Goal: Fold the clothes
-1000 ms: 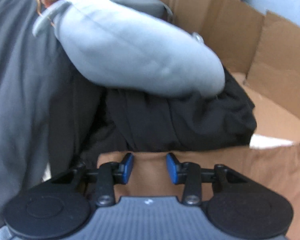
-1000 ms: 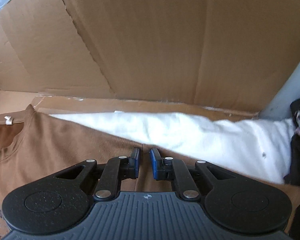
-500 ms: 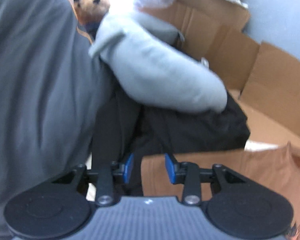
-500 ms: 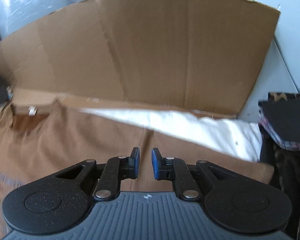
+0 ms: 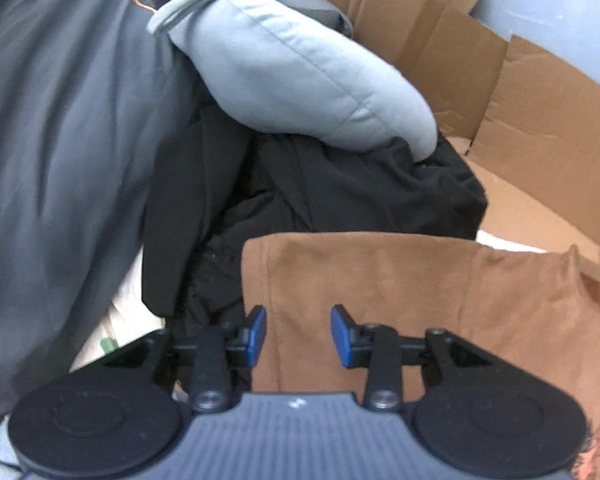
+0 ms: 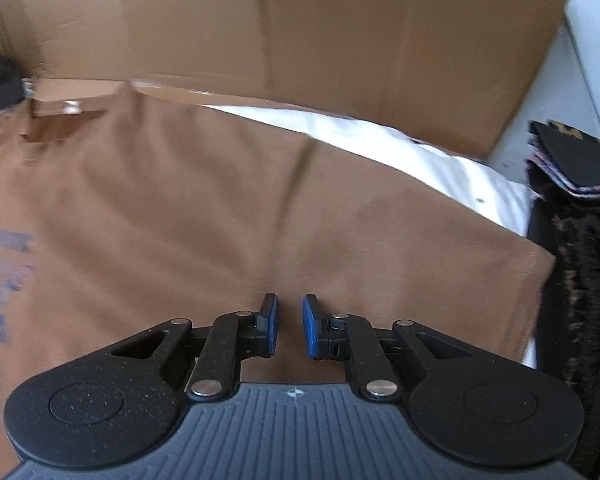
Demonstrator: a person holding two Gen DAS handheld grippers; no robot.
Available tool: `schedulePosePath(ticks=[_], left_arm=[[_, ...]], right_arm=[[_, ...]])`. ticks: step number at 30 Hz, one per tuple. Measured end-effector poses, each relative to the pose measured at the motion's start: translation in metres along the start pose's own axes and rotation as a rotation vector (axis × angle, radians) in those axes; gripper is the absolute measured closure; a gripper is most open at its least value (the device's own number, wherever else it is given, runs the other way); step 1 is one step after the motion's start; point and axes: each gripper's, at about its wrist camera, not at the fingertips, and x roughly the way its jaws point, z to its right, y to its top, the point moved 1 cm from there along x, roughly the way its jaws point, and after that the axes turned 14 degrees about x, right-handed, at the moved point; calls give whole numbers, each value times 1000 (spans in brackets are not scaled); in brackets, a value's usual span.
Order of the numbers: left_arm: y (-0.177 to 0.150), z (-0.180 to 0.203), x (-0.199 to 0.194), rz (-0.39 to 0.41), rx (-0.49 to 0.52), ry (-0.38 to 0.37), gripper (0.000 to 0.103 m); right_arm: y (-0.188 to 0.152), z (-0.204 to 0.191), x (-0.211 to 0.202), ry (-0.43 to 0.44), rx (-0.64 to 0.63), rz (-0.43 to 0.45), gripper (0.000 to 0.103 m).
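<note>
Two tools over brown T-shirt (image 6: 220,216), neither gripping. Left tool (image 5: 298,334) wide apart above sleeve hem; a second ago cloth edge sat farther ahead. Right tool (image 6: 290,326) parted narrowly, now lifted back off shoulder. Shirt spread flat on white bed sheet (image 6: 440,168), collar toward cardboard (image 6: 340,32). Black garment pile (image 5: 340,184) beyond left sleeve. Judgement: sleeve fold either pending or released.

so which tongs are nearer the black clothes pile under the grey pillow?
Left. The left tongs hang open over the brown shirt's edge, right beside the black pile. The right tongs are over the shirt's other sleeve, that pile out of view.
</note>
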Motion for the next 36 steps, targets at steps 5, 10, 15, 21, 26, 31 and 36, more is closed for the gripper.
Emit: schedulePosePath(ticks=[5, 10, 15, 21, 26, 31, 36], left_arm=[[-9, 3, -24, 12, 6, -23, 61], [-21, -2, -53, 11, -15, -26, 61], [-26, -7, -95, 24, -8, -36, 61], [-19, -13, -162, 80, 24, -44, 51], [-16, -19, -224, 127, 54, -31, 49], [-23, -30, -282, 142, 75, 1, 49], [-35, -40, -336, 156, 111, -16, 46]], right_arm=[[15, 27, -7, -106, 56, -13, 85], [19, 57, -45, -78, 193, 19, 84], [41, 59, -108, -24, 183, 71, 82], [73, 59, -187, 44, 155, 139, 79], [105, 61, -262, 61, 127, 218, 76], [138, 74, -349, 67, 125, 299, 68], [143, 88, -422, 97, 110, 325, 63]])
